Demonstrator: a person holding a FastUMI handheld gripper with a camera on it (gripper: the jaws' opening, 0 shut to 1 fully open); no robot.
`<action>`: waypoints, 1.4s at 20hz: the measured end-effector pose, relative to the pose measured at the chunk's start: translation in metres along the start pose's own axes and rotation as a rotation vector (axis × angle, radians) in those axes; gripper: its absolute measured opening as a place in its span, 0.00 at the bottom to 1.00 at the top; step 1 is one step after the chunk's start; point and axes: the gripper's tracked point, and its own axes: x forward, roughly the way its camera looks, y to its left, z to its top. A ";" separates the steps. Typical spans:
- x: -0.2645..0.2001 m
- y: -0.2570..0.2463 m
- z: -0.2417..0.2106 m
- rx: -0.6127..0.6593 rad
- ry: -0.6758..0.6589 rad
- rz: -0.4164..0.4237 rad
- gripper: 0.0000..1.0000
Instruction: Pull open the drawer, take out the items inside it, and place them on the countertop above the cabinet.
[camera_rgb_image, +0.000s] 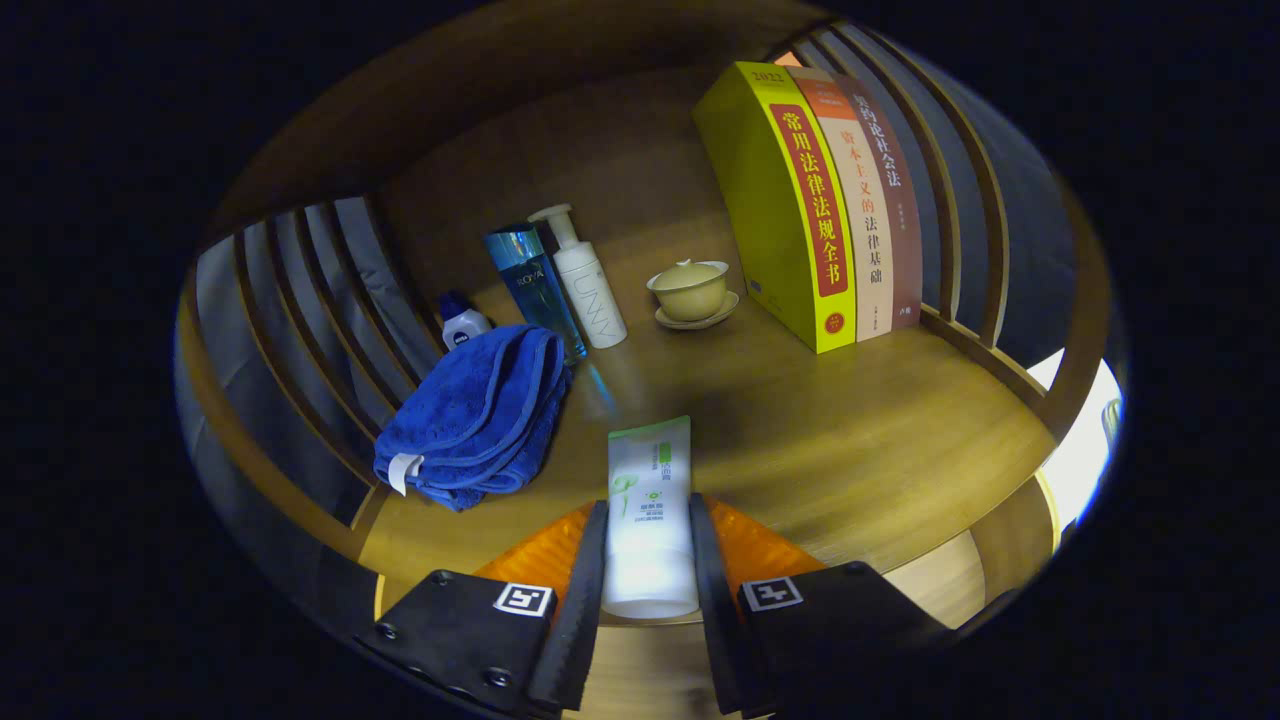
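Wooden countertop ahead of us, and we've got our gripper pinching the white tube beside the blue towel.

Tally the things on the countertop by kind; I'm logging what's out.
Books: 3
Bottles: 3
Tubes, clamped between the gripper jaws: 1
Blue towels: 1
Lidded cups on a saucer: 1
Total: 9

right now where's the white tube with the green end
In the gripper view the white tube sits clamped between the gripper fingers over the wooden countertop, with the folded blue towel just to its left.
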 end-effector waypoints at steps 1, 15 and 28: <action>-0.001 0.002 -0.002 -0.007 0.002 0.012 0.56; -0.079 0.023 0.020 0.083 -0.161 0.145 0.98; -0.164 0.045 -0.044 -0.045 -0.225 0.184 0.98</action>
